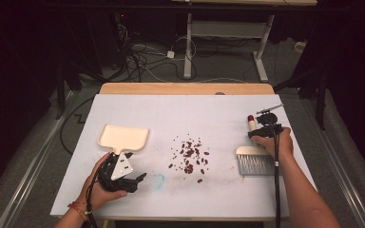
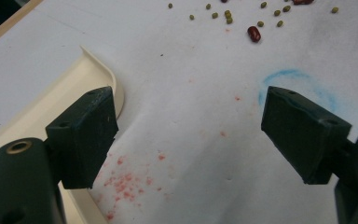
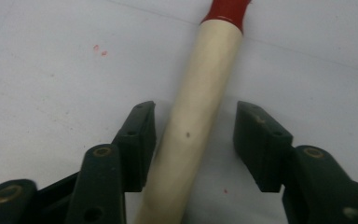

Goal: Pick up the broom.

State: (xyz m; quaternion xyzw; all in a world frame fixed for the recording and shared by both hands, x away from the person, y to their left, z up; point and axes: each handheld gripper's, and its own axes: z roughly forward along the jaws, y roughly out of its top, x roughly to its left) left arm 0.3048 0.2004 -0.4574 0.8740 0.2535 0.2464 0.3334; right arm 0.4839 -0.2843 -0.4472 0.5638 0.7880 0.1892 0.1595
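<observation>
Smooth cream brush handle (image 3: 193, 116) lies between the right gripper's (image 3: 195, 140) parted jaws — left gripper (image 2: 191, 135) gapes wide.

Lying at frame centre: scattered beans (image 1: 190, 156); dustpan (image 1: 123, 137) at left, brush (image 1: 255, 160) at right, on white table (image 1: 180, 114).

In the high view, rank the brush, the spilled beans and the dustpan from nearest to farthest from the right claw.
1. Brush: directly at the right claw, its handle between the jaws.
2. Beans: mid-table, toward the left.
3. Dustpan: far left, by the left claw.
</observation>
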